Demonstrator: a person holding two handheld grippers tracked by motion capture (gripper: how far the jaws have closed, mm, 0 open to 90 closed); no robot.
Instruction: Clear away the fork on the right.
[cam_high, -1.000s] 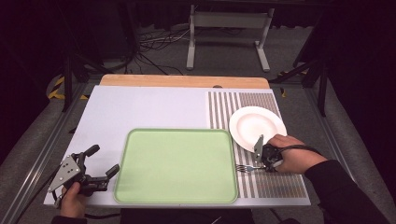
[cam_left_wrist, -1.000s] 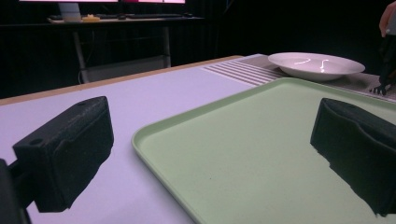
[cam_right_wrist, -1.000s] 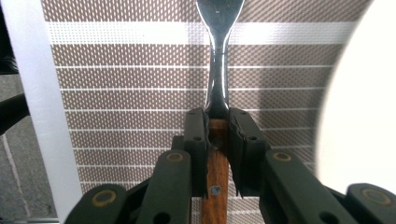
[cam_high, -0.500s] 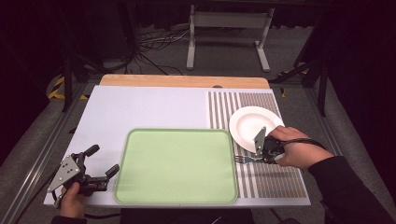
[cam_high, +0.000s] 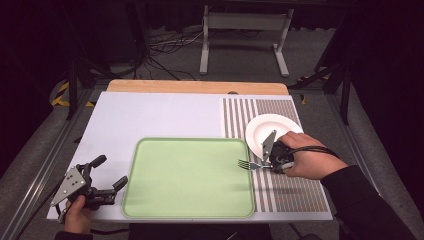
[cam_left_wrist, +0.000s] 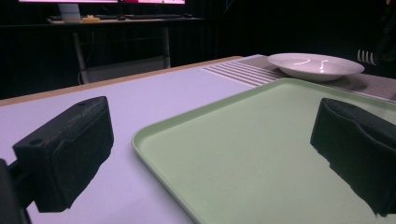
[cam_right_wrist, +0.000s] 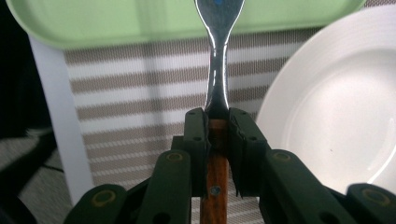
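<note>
A fork (cam_high: 248, 164) with a metal head and a wooden handle is held level, its tines over the right rim of the light green tray (cam_high: 190, 175). My right gripper (cam_high: 270, 163) is shut on the fork. In the right gripper view the jaws pinch the fork (cam_right_wrist: 217, 70) where its metal neck meets the wood, and my right gripper (cam_right_wrist: 217, 126) hangs above the striped mat. A white plate (cam_high: 265, 131) lies just behind that hand. My left gripper (cam_high: 112, 170) rests open at the tray's left edge, nothing between its jaws (cam_left_wrist: 215, 140).
The striped placemat (cam_high: 290, 190) covers the right part of the white tabletop (cam_high: 160, 115). In the left gripper view the tray (cam_left_wrist: 261, 140) and the plate (cam_left_wrist: 315, 65) lie ahead. The plate (cam_right_wrist: 336, 107) sits right of the held fork. A metal stand (cam_high: 245, 30) is on the floor beyond the table.
My right gripper has lifted the fork off the striped mat and carried it left, so its tines now reach the tray's right rim. The left gripper has not moved.
</note>
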